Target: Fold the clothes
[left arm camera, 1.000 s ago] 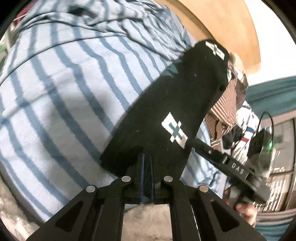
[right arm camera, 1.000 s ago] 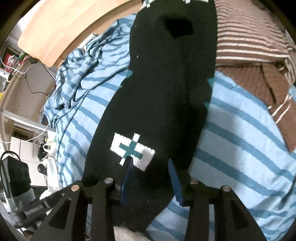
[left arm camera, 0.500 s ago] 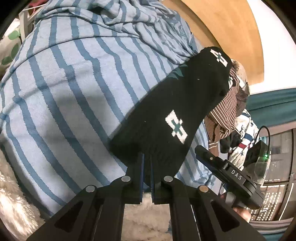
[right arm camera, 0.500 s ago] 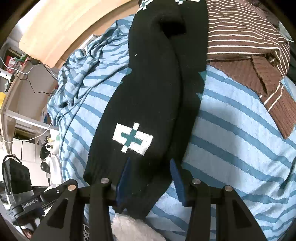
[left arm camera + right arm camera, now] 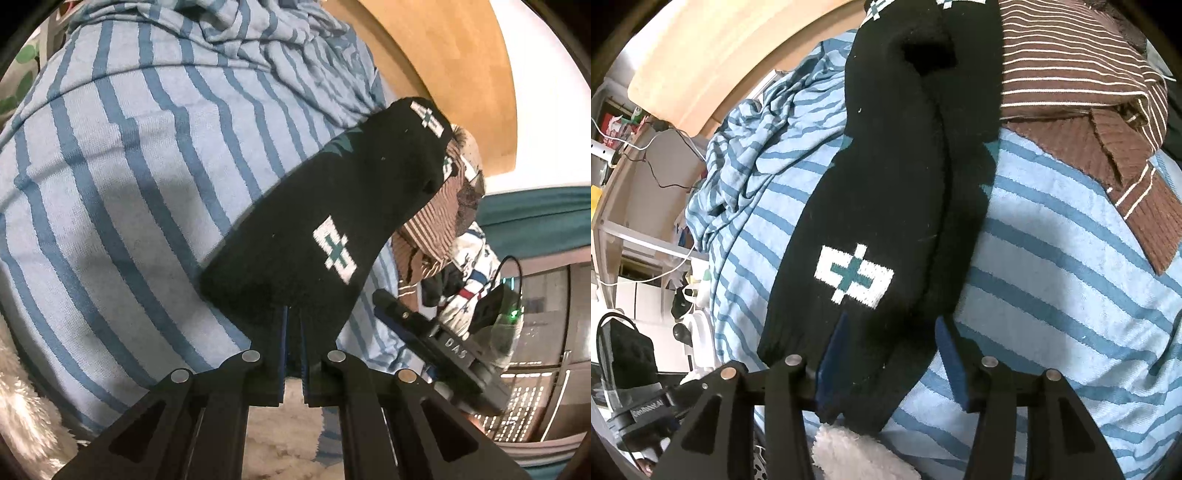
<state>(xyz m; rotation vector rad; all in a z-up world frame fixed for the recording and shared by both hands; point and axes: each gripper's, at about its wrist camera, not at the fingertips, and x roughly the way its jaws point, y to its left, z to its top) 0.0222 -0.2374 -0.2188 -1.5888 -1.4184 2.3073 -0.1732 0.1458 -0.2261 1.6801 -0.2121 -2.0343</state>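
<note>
A black sock [image 5: 332,229] [image 5: 894,192] with white-and-teal cross marks lies stretched over a light blue striped garment [image 5: 122,192] [image 5: 1052,280]. My left gripper [image 5: 293,325] is shut on the sock's near end. In the right wrist view my right gripper [image 5: 890,332] stands open, its blue-padded fingers [image 5: 947,343] on either side of the sock's cuff. The right gripper's body shows in the left wrist view at the lower right. The sock's far end rests against a brown striped garment [image 5: 1071,66].
A white fluffy surface [image 5: 849,454] [image 5: 22,413] lies under the clothes. A wooden board [image 5: 443,66] [image 5: 713,55] rises behind the pile. More clothes [image 5: 469,273] are heaped at the right. Shelves and cables [image 5: 646,177] stand at the left of the right wrist view.
The left gripper has drawn back slightly with the sock end held in it. The right gripper has backed off a little, its fingers spread a bit wider around the cuff.
</note>
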